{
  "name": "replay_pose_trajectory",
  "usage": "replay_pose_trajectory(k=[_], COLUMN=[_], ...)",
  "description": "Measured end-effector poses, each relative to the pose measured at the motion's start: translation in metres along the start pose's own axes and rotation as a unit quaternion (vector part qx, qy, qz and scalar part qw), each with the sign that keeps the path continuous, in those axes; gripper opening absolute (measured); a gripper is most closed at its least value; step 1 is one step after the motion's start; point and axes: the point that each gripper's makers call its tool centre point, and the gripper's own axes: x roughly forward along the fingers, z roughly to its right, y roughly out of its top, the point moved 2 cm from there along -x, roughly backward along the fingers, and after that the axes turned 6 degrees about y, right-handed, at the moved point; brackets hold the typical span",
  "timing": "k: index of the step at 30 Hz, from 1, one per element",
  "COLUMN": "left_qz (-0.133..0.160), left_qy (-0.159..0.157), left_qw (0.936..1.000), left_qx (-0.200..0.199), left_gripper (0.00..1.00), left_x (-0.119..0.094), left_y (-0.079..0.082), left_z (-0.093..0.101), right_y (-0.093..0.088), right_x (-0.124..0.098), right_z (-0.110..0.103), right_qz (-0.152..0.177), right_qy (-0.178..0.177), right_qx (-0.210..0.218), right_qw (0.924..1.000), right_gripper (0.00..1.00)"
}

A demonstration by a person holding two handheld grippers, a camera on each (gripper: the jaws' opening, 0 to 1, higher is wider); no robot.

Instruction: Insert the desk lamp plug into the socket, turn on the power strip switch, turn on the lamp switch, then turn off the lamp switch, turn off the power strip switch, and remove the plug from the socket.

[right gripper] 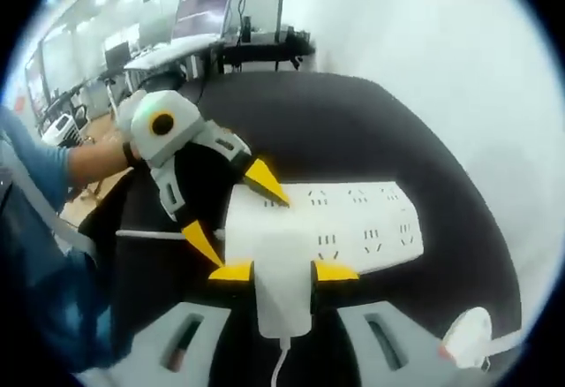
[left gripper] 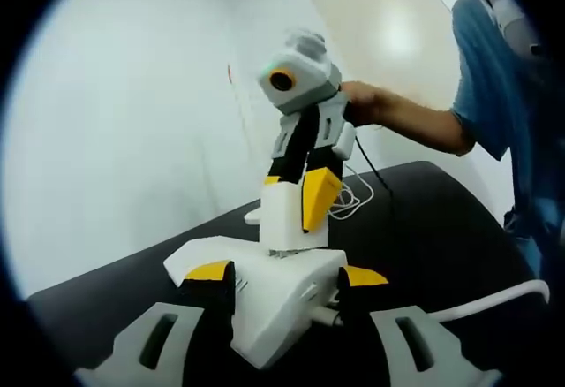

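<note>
On the black table [right gripper: 371,140], the white power strip [right gripper: 353,219] lay pinched at one end by the left gripper [left gripper: 284,274], the right gripper [right gripper: 282,272] clamped on the white plug [right gripper: 281,294] — seated in the strip's end socket.

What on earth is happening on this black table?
A person holds a pair of tongs in each hand. The left tongs clamp one end of a white power strip, steadying it. The right tongs grip a white plug standing in a socket at that end of the strip.
</note>
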Motion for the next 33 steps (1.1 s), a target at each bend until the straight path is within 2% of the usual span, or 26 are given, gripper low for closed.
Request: replay_pose_trajectory(k=[3, 6, 7, 9, 13, 17, 20, 23, 25, 27, 32, 33], left_qz=[0.002, 0.002, 0.002, 0.003, 0.004, 0.005, 0.000, -0.003, -0.004, -0.013, -0.020, -0.019], left_qy=[0.000, 0.001, 0.001, 0.001, 0.001, 0.004, 0.012, 0.035, 0.037, 0.026, 0.031, 0.029], left_qw=[1.0000, 1.0000, 1.0000, 1.0000, 1.0000, 1.0000, 0.9999, 0.9994, 0.9993, 0.9991, 0.9983, 0.9982], left_qx=[0.001, 0.000, 0.000, 0.000, 0.001, 0.006, 0.004, -0.002, -0.005, -0.031, -0.046, -0.048], left_gripper=[0.44, 0.44, 0.44, 0.44, 0.44, 0.44, 0.47, 0.58, 0.59, 0.60, 0.67, 0.67], left_x=[0.000, 0.000, 0.000, -0.001, -0.001, 0.000, 0.001, 0.001, 0.001, 0.001, 0.004, 0.004], left_y=[0.001, 0.001, 0.001, 0.000, 0.000, -0.001, -0.004, -0.005, -0.005, -0.008, -0.012, -0.012], left_z=[0.001, 0.001, 0.001, -0.001, -0.001, -0.007, -0.017, -0.029, -0.031, -0.030, -0.041, -0.043], right_y=[0.003, 0.011, 0.012, 0.019, 0.030, 0.027, 0.021, 0.011, 0.003, -0.004, -0.022, -0.026], right_x=[-0.001, -0.002, -0.004, -0.006, -0.013, -0.018, -0.024, -0.031, -0.034, -0.038, -0.042, -0.042], right_z=[0.001, 0.000, -0.003, -0.006, -0.003, 0.005, 0.014, 0.021, 0.025, 0.030, 0.038, 0.042], right_qz=[0.007, -0.024, -0.044, -0.058, -0.043, -0.041, -0.012, 0.017, 0.019, 0.033, 0.059, 0.061], right_qy=[0.003, -0.011, -0.018, -0.026, -0.017, -0.012, 0.003, 0.009, 0.013, 0.015, 0.033, 0.035], right_qx=[-0.002, -0.023, -0.037, -0.039, -0.024, -0.007, 0.047, 0.087, 0.106, 0.133, 0.200, 0.202], right_qw=[1.0000, 0.9994, 0.9982, 0.9972, 0.9986, 0.9991, 0.9988, 0.9960, 0.9942, 0.9904, 0.9775, 0.9769], right_gripper=[0.24, 0.24, 0.24, 0.24, 0.24, 0.24, 0.24, 0.24, 0.24, 0.24, 0.24, 0.24])
